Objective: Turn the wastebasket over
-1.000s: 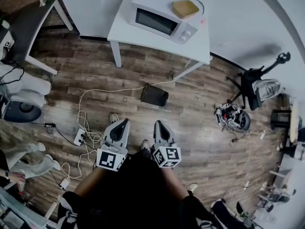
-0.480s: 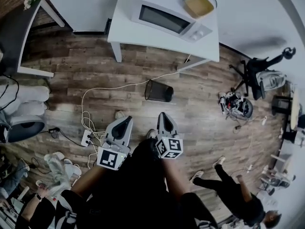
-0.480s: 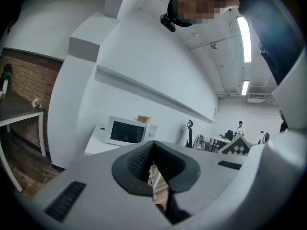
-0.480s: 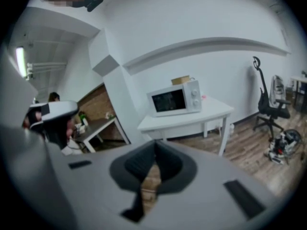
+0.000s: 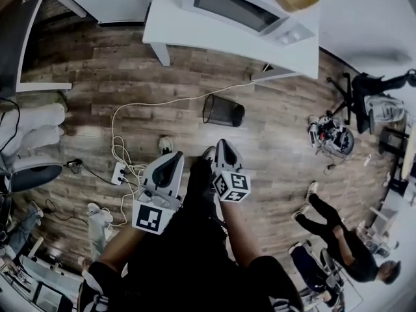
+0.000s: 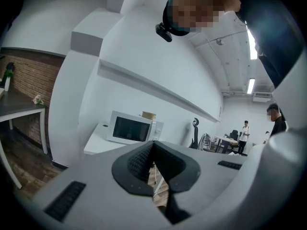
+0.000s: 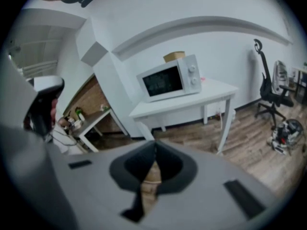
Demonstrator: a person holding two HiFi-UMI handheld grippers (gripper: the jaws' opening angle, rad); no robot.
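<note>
Clenched shut and empty at the left gripper: ribbed pads pressed together, only a sliver of floor showing below them. Same at the right gripper: closed tight, gripping nothing. Held side by side low in the middle of the head view, both pointing up the frame toward the wastebasket and well apart from it.

Lying on its side on the wood floor, just above centre of the head view: dark mesh, open mouth turned to the left of the frame. Near a leg of the white table that carries a microwave at the top edge. Passed just above by a white cable that loops down to a power strip at the left.

Judged as the approach step, with nothing touched yet. Next, probably: get within reach, open at least one pair of jaws, take the rim or wall, then tip the basket over. Worth minding the light mesh, likely to roll or skid.

No brand or label legible anywhere. Only black-and-white square patterns on the cubes, not words. Microwave panel too small to read.
</note>
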